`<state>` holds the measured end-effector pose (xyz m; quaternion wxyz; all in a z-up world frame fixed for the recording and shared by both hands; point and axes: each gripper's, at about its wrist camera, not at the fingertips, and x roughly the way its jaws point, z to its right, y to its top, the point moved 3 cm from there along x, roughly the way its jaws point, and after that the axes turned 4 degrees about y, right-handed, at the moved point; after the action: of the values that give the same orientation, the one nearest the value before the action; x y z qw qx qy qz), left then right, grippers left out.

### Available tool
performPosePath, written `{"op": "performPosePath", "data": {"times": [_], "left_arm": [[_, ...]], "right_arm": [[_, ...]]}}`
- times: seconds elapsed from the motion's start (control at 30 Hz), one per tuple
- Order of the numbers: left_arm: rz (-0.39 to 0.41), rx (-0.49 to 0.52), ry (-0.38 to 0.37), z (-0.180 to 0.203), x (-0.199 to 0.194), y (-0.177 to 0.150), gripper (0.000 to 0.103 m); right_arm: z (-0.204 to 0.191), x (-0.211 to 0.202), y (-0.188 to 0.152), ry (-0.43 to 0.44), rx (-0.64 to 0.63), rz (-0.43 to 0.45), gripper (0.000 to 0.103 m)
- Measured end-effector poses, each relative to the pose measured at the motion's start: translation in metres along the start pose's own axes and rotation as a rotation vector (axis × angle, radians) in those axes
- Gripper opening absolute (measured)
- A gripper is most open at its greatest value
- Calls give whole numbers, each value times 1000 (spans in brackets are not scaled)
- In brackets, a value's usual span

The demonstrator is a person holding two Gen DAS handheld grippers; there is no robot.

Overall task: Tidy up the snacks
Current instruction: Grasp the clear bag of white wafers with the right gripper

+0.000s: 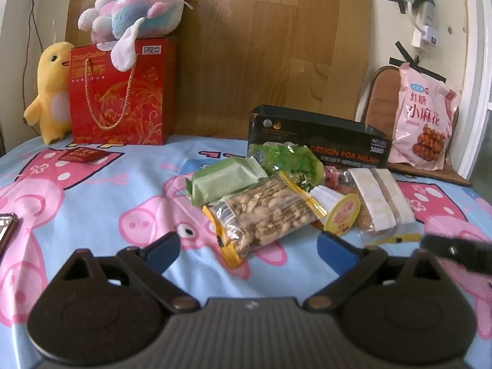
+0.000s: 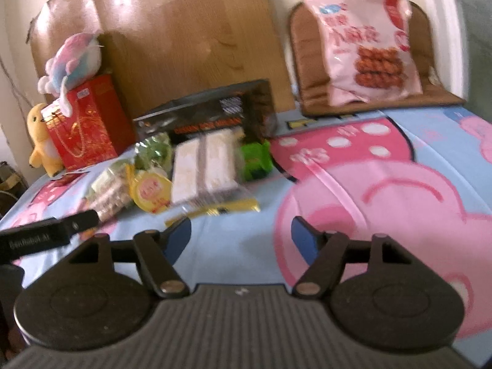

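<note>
Hovering over the cartoon-pig bedsheet (image 1: 92, 203), both tongs low and angled down at the snack pile. Black open box (image 1: 319, 136) stands at the back, just behind the heap; I judge it the likely bin, since its top is open and it sits nearest the pile. Pink bag of twisted fried dough (image 1: 422, 120) leans upright on the brown cushion (image 1: 379, 98), well apart from the rest, propped so it stays standing. Peanut bag (image 1: 264, 213) lies nearest my left tongs (image 1: 249, 250), overlapping the pale green packet (image 1: 227, 180). White wrapped bars (image 2: 204, 161) lie side by side, touching, in front of the box. Yellow-lidded cup (image 1: 341, 215) lies tipped on its side between peanuts and bars. Left tongs gape wide, holding nothing. Right tongs (image 2: 241, 235) also parted, nothing between the pads, sheet only beneath. Nothing sorted yet, by my reading.
</note>
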<state>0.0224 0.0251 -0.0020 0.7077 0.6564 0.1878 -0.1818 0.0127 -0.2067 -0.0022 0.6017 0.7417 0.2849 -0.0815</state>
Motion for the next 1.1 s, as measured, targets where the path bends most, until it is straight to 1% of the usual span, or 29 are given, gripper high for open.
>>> {"op": "performPosePath", "data": {"times": [0.07,0.13,0.27,0.4,0.43,0.47,0.57,0.67,0.73,0.8,0.87,0.93,0.97,1.0,1.07,1.1], "left_arm": [[4,-9,1,-1,0,0,99],[7,-15,3,-2,-1,1,99],[9,-23,4,-4,-1,1,99],[3,-31,6,-5,0,1,99],[1,-33,5,-5,1,1,100],[0,-35,5,-5,1,1,100],[1,-37,2,-6,1,1,100],[7,-40,-7,-7,-1,1,100],[5,-40,-15,-6,-1,1,100],[-3,-42,-22,-6,1,1,101],[-15,-47,-25,-7,3,2,101],[-21,-54,-22,-8,3,1,101],[-19,-58,-20,-9,3,1,101],[-15,-62,-18,-10,2,1,101],[-6,-68,-15,-11,1,2,101],[-2,-68,-13,-11,0,1,102]], "right_arm": [[-8,6,9,10,-49,21,73],[-15,17,16,22,-91,19,74],[-24,44,20,36,-124,-37,75],[-26,60,14,-4,-193,-64,76],[-23,62,12,-3,-188,-71,76],[-20,63,12,6,-163,-85,74],[-14,50,11,27,-129,-96,70],[-11,27,-1,88,-125,-89,69],[-7,5,-12,132,-154,-65,69],[-5,-13,-23,208,-196,-82,69],[-7,-24,-29,316,-235,-129,70],[-13,-32,-32,393,-305,-146,71],[-18,-33,-32,404,-350,-142,71],[-20,-32,-31,397,-384,-127,71],[-23,-25,-24,340,-404,-78,83],[-21,-21,-19,298,-381,-46,84]]}}
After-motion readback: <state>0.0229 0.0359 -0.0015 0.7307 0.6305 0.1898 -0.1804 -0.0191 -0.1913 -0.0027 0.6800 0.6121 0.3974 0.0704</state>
